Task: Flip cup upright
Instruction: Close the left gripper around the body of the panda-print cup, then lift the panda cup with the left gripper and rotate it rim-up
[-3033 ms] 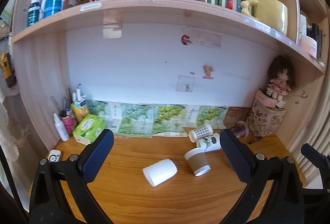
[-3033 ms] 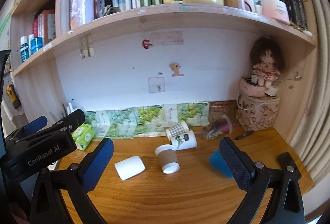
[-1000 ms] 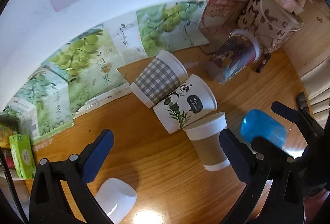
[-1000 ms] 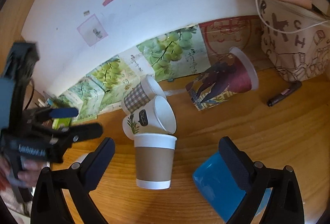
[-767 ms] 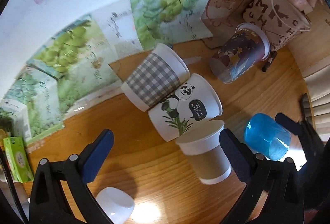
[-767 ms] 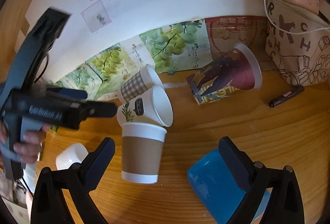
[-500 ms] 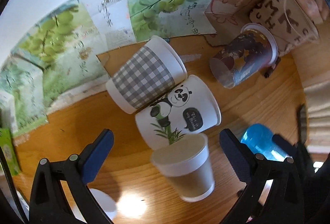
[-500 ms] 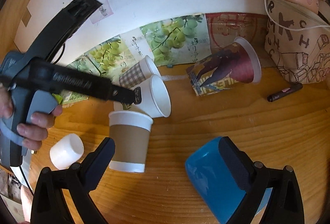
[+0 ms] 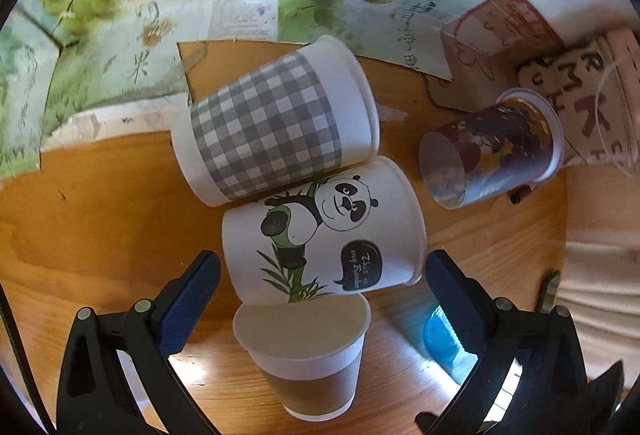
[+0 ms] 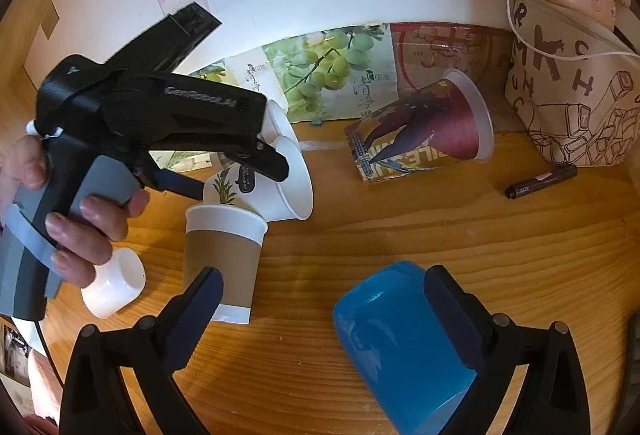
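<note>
Left wrist view: left hand-held gripper w/ fingers spread wide, gripping nothing; panda cup lies on its side on the tabletop, sitting betw. the two fingertips, rim to the right; check cup also on its side, touching the panda cup from behind; brown cup stands upside down just in front, touching the panda cup; dark print cup on its side to the right, apart from the rest; blue cup partly hidden behind the right finger.

Right wrist view: right hand-held gripper fingers apart, holding nothing; blue cup on its side, just inside the right finger, contact unclear; brown cup near the left fingertip; left hand-held gripper reaches in from the left, over the panda cup; small white cup on its side by the person's fingers; marker lies on the tabletop near a bag.
</note>
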Motion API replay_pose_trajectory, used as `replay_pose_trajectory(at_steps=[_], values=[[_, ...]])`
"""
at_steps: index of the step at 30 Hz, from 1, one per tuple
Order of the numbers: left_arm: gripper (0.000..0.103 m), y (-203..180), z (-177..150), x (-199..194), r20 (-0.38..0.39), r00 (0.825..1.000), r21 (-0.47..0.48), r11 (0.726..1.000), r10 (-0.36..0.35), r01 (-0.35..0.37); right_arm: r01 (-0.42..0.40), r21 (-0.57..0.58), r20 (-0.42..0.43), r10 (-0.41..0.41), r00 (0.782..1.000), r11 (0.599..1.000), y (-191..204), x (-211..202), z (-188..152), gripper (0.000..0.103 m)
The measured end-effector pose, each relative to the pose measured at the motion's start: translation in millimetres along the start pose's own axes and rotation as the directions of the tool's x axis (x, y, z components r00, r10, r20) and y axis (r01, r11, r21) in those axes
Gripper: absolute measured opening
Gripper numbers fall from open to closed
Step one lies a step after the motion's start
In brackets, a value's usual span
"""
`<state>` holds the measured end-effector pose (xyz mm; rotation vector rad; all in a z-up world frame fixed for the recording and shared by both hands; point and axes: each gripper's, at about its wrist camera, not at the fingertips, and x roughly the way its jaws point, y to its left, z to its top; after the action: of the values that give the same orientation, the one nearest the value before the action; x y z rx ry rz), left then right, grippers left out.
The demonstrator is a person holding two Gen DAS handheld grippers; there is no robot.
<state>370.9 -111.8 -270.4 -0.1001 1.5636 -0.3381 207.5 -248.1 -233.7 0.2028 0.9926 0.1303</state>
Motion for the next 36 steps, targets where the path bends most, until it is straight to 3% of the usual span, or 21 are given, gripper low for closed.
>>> replay_pose_trajectory(at_steps=[3,7,12,22,28,36], values=[[0.101,-1.6,1.2,3.9,-0.002,1.0,-0.013,1.0,0.013,-0.013,-0.003,0.003,-0.001,0.003,1.0,1.0,-0.9,0.5,0.3,0.102],[0.089,2.1,1.9,11.7,-0.024,1.0,-0.062,0.998,-0.014,0.013,-0.006,0.001,-0.004,0.006,1.0,1.0,-1.4,0.6,-0.1,0.102],[0.089,9.0,2.4,9.9,-0.032,0.999,-0.091,0.995,-0.033,0.03,-0.014,-0.007,-0.009,0.014,1.0,1.0,-0.8,0.5,-0.4,0.102],[0.089,17.1,-4.4,-33.6,0.058,0.995,-0.155,0.984,-0.077,0.085,-0.04,-0.01,-0.019,0.04,0.999,0.999,0.6,-7.4,-2.7,0.102],[0.089,30.8,-27.8,-60.9,0.103,0.983,-0.275,0.945,-0.154,0.177,-0.098,0.032,-0.012,0.099,0.995,0.995,4.1,-21.2,-2.8,0.102],[0.089,30.8,-81.5,-81.0,0.182,0.947,-0.42,0.85,-0.265,0.318,-0.177,0.079,-0.016,0.179,0.984,0.981,10.8,-40.1,-11.1,0.102]])
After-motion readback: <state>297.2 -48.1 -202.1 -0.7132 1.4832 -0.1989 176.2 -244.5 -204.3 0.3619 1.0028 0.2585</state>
